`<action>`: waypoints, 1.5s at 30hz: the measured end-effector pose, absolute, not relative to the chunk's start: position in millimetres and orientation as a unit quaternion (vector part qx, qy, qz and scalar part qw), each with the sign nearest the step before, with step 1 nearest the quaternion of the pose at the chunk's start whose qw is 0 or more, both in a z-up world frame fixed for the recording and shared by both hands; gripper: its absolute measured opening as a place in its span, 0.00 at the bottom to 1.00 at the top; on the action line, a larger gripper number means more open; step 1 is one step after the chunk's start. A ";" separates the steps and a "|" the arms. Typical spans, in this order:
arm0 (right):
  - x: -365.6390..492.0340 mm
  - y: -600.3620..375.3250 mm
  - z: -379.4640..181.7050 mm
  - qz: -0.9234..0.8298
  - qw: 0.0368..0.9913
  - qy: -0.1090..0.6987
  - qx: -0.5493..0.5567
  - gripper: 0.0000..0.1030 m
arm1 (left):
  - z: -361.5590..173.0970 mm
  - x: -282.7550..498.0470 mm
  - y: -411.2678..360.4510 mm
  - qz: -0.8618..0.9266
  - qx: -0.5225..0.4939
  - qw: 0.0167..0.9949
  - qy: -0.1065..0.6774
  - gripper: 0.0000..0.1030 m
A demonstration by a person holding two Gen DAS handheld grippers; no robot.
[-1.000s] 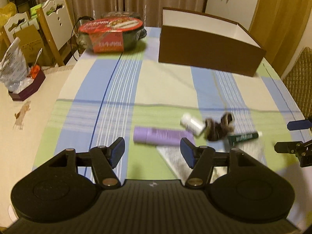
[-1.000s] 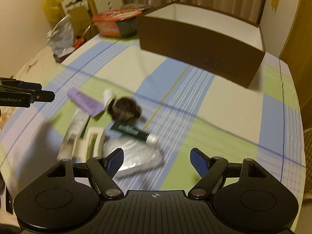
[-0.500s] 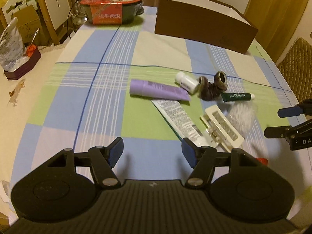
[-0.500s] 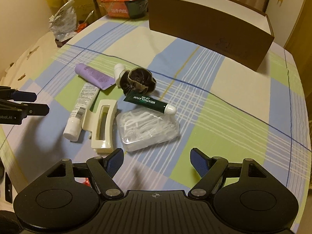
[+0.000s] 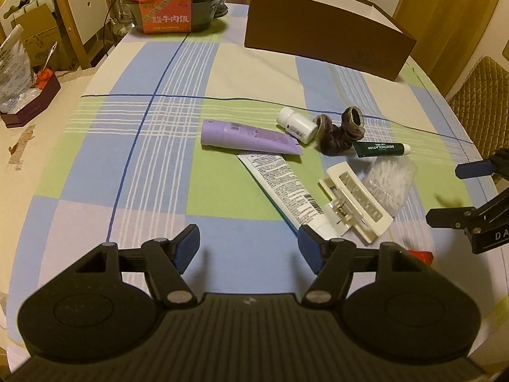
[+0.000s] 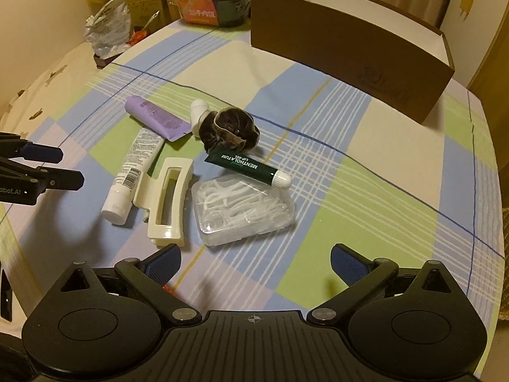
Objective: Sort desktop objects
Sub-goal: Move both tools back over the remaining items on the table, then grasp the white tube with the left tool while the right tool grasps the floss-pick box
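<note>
Cream hair clip point(image 6: 167, 200) before empty right gripper point(image 6: 256, 259)

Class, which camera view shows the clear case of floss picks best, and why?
The right wrist view: the floss pick case lies near and whole, its picks distinct. In the left wrist view the case sits far right, small and blurred, partly behind the hair clip.

Cluster mid-table on cloth point(image 6: 366, 191). Tube point(image 6: 156, 117) far left, w/ longer tube point(image 6: 132, 167) just before it. Hair clip point(image 6: 167, 202) right of longer tube; floss case point(image 6: 243, 211) right of clip. Lip gel point(image 6: 248, 165) behind case, touching scrunchie point(image 6: 230, 127); bottle point(image 6: 198, 111) behind scrunchie. Box point(image 6: 346, 47) at far edge, bowl point(image 6: 216, 3) to its left.
</note>
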State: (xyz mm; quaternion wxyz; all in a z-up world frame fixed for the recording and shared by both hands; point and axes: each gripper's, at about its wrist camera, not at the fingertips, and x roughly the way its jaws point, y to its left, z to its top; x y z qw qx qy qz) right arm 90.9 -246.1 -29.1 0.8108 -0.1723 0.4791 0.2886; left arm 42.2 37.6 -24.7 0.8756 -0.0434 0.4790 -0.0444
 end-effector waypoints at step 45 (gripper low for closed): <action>148.1 -235.4 -72.9 0.347 0.766 0.509 -0.184 0.84 | -40.4 77.4 18.6 -0.051 -0.052 0.868 0.492 0.87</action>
